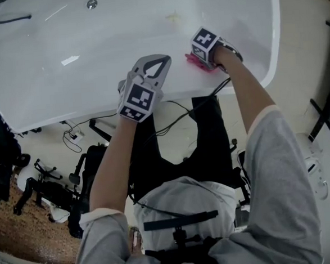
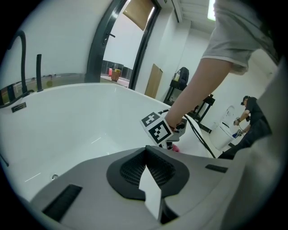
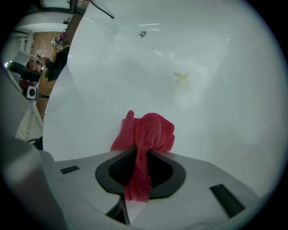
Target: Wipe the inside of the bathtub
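The white bathtub fills the top of the head view. My right gripper reaches over the near rim at the tub's right end and is shut on a pink-red cloth. In the right gripper view the cloth bunches out in front of that gripper against the tub's inner wall. A faint yellowish stain marks the tub floor beyond it. My left gripper hovers over the near rim, shut with nothing in it. From it I see the right gripper's marker cube.
A round metal drain fitting sits on the far wall of the tub, with a black tap at the far left corner. Cables and black equipment lie on the floor beside my legs. Another person stands in the background.
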Tool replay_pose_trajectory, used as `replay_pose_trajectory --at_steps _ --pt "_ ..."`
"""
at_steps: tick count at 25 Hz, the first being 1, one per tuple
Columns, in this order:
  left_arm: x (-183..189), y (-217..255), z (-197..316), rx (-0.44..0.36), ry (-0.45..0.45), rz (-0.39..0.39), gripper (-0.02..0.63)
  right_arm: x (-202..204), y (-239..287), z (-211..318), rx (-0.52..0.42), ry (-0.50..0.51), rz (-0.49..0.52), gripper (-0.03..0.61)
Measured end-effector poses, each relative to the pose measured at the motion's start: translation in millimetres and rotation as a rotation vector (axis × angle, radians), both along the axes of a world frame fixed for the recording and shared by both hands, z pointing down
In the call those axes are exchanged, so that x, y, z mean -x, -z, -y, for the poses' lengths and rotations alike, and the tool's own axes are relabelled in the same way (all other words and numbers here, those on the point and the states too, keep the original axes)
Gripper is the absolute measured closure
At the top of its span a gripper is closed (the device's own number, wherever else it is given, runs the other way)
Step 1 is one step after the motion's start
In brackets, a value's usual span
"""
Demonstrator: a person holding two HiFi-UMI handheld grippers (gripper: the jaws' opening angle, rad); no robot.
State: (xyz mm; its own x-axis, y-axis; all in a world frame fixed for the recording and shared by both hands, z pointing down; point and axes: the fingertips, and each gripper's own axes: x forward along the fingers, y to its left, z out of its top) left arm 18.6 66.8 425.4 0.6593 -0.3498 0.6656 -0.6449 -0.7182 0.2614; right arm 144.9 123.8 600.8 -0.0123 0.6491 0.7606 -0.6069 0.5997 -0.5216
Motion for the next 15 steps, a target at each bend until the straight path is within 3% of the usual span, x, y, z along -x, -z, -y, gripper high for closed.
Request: replay_pose_trajectory --at_steps 5,7,11,15 --pt "-13 -10 -1 0.008 -0.063 -0.023 0.611 -27 -15 6 -0.035 0.048 -0.091 0.511" --pt "-11 -17 0 0.012 -0.073 -0.022 0.611 -10 -20 5 -0.024 0.007 -0.048 0.512" --pt "3 -29 1 0.02 -0.072 -0.007 0.611 48 -22 0 0.03 -0.175 0.083 0.512" --pt "16 -40 -4 0.033 -0.078 0.013 0.611 86 -24 -5 0.042 -0.115 0.16 0.512"
